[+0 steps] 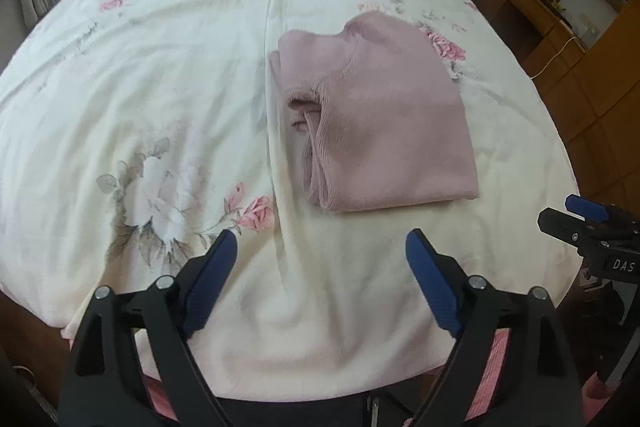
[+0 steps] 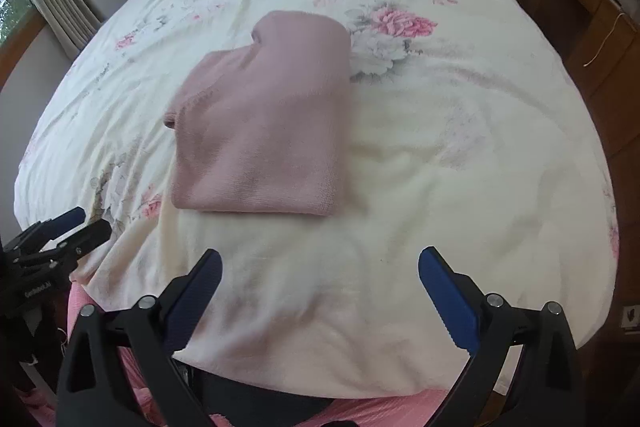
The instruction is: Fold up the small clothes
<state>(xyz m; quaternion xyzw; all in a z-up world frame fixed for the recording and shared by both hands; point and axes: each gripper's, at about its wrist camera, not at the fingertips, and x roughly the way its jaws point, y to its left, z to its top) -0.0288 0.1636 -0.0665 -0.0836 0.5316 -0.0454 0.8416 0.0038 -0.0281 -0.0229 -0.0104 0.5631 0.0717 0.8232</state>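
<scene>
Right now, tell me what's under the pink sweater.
The folded pink sweater lies on the floral bedspread. Its own lower layers show at the left edge; anything tucked between them is hidden.

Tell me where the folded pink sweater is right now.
The folded pink sweater lies flat on the floral bedspread, ahead of both open grippers: right of centre in the left wrist view, left of centre in the right wrist view, touching neither.

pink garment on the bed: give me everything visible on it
The pink garment is a dusty-pink, soft knit with ribbed texture, folded into a compact, roughly rectangular stack. Layered fold edges show on its left side in the left wrist view. It lies flat on the floral bedspread, nothing on top; both grippers are open and clear of it.
</scene>
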